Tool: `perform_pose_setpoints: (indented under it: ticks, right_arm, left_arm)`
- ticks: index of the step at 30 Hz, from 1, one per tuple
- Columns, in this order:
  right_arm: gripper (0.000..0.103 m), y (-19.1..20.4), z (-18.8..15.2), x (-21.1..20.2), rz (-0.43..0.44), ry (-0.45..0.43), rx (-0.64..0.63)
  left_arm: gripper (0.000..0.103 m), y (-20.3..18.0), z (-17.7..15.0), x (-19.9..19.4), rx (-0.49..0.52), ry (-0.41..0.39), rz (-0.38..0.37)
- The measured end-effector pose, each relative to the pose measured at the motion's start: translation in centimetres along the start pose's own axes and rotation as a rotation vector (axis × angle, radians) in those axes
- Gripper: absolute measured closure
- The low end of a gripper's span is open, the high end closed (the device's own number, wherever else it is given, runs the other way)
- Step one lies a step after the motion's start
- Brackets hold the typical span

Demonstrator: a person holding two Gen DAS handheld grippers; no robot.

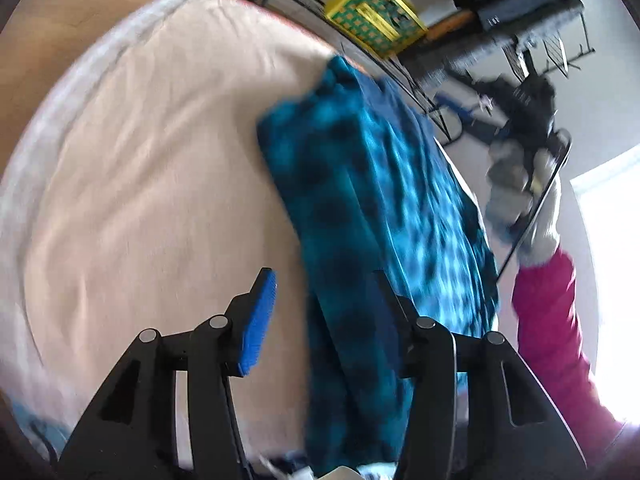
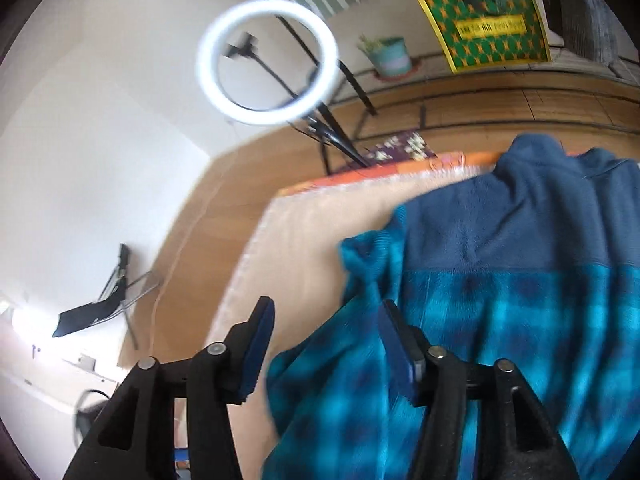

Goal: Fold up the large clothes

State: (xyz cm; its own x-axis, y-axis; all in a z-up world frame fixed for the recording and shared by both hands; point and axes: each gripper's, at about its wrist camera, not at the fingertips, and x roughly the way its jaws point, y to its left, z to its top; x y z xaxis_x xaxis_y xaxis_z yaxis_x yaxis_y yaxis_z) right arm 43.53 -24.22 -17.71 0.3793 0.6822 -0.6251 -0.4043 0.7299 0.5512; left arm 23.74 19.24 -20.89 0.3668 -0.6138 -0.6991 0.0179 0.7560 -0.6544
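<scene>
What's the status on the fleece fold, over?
Left gripper open, empty. Right gripper open, empty. Teal plaid fleece lies on beige blanket, released. Nothing in the way.

A teal-and-black plaid fleece garment (image 1: pixel 380 208) lies folded lengthwise on a pale beige mat (image 1: pixel 160 160) over wooden floor. The left gripper (image 1: pixel 326 304) hangs above it, jaws apart, nothing between them. At right, a pink-sleeved arm (image 1: pixel 552 320) holds the right gripper (image 1: pixel 520 120).
</scene>
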Motion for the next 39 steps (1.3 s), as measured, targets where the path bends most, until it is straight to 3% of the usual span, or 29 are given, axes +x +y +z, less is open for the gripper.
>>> perform_pose_setpoints:
  ticks: [2,5,9,12,18,22,26,27,28,30,35,39]
  right_arm:
    - [0.036,0.7,-0.9,-2.9,0.031,-0.012,-0.005]
    - [0.032,1.6,-2.8,-7.5,0.073,-0.043,-0.016]
    - [0.027,3.3,-5.3,-11.9,0.053,-0.071,-0.049]
    - [0.026,4.2,-7.1,-13.8,-0.002,-0.069,-0.074]
    - [0.018,7.0,-10.4,-16.8,-0.168,-0.067,-0.187]
    - [0.018,8.4,-11.8,-15.4,-0.252,-0.03,-0.251]
    - [0.018,9.6,-12.4,-12.3,-0.263,0.036,-0.278]
    - [0.018,10.0,-12.7,-11.8,-0.26,0.047,-0.281]
    - [0.018,10.4,-12.9,-10.9,-0.254,0.062,-0.285]
    - [0.018,11.1,-13.1,-9.0,-0.253,0.093,-0.303]
    - [0.018,12.0,-13.4,-4.4,-0.281,0.156,-0.331]
    - [0.019,12.0,-13.3,-1.7,-0.323,0.196,-0.339]
  left_arm:
    - [0.055,-0.4,-3.3,-0.2,-0.011,0.03,-0.011]
    - [0.055,-0.3,-7.3,0.0,-0.049,0.046,-0.029]
    - [0.055,0.8,-11.3,0.2,-0.13,0.033,-0.05]
    - [0.055,1.4,-13.6,0.3,-0.163,-0.013,-0.027]
    - [0.055,1.1,-15.1,1.9,-0.168,-0.018,-0.038]
    - [0.055,0.1,-15.8,3.1,-0.168,-0.019,-0.092]
    - [0.055,-0.5,-15.9,3.9,-0.169,-0.03,-0.145]
    - [0.057,-0.9,-15.9,4.2,-0.149,-0.028,-0.131]
    - [0.071,-1.3,-15.8,4.4,-0.134,-0.025,-0.12]
    - [0.089,-2.2,-15.7,4.7,-0.086,-0.015,-0.065]
    - [0.097,-4.0,-15.7,4.1,0.014,-0.049,-0.004]
    - [0.098,-5.1,-15.7,3.4,0.059,-0.082,-0.012]
